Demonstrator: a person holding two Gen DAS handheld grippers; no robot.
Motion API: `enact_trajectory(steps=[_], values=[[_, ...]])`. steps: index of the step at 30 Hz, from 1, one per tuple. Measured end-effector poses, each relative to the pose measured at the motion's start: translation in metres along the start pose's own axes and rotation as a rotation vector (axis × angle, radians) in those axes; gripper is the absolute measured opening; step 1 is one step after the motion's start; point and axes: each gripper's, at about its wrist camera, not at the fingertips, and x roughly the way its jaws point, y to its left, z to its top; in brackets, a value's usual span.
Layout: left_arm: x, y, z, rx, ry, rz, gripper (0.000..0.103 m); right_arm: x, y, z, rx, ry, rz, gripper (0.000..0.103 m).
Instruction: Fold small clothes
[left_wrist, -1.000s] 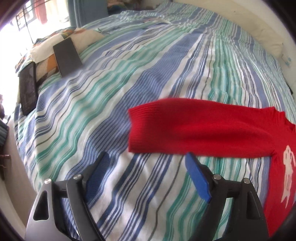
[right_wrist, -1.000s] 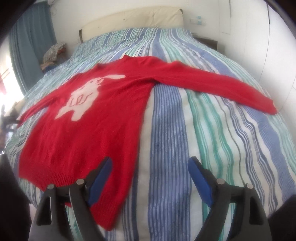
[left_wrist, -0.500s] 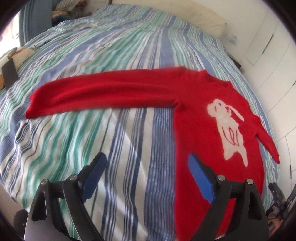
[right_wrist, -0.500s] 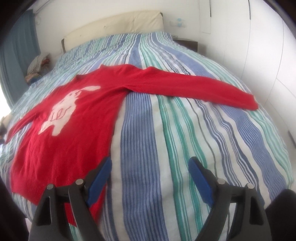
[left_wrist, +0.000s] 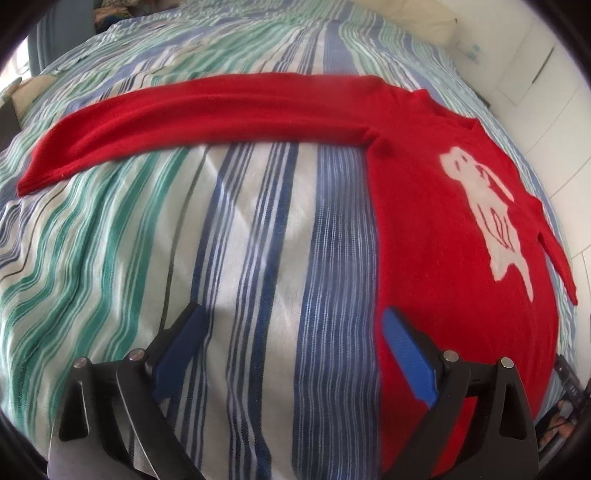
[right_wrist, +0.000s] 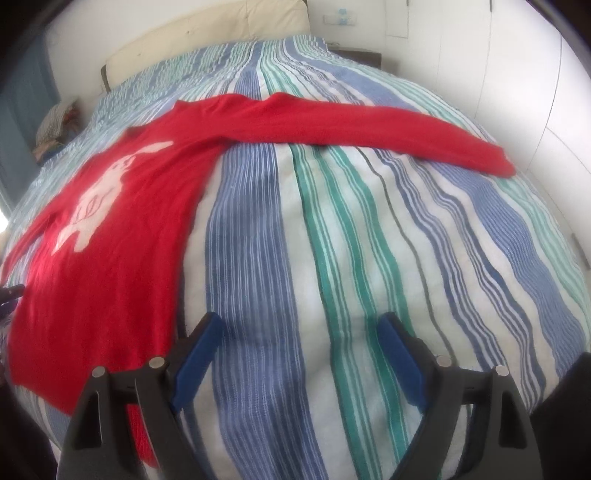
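Note:
A red sweater (left_wrist: 436, 236) with a white dog figure (left_wrist: 487, 206) lies flat and face up on the striped bed cover (left_wrist: 258, 258). One sleeve (left_wrist: 192, 110) stretches out to the left in the left wrist view. The other sleeve (right_wrist: 388, 133) stretches out to the right in the right wrist view, where the sweater body (right_wrist: 99, 240) lies at the left. My left gripper (left_wrist: 291, 332) is open and empty above the cover beside the sweater's side edge. My right gripper (right_wrist: 299, 339) is open and empty above bare cover, right of the hem.
A cream headboard (right_wrist: 207, 33) and white wardrobe doors (right_wrist: 517, 74) stand behind and to the right. A pile of cloth (right_wrist: 55, 125) lies at the far left of the bed. The bed edge is close below both grippers.
The left gripper has swung right from the sleeve cuff to the gap beside the sweater body. The right gripper has shifted right, off the hem, over bare cover. Both stay open.

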Motion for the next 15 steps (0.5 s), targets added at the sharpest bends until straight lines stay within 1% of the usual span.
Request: enact_trajectory(steps=[6, 12, 15], values=[[0.007, -0.006, 0.0, 0.024, 0.011, 0.017, 0.102, 0.008, 0.005, -0.005, -0.018, 0.01, 0.002, 0.099], [0.008, -0.007, 0.0, 0.028, 0.012, 0.019, 0.102, 0.01, 0.005, -0.007, -0.013, 0.01, 0.009, 0.102], [0.008, -0.006, 0.0, 0.03, 0.014, 0.02, 0.102, 0.013, 0.008, -0.008, -0.025, 0.01, -0.001, 0.103]])
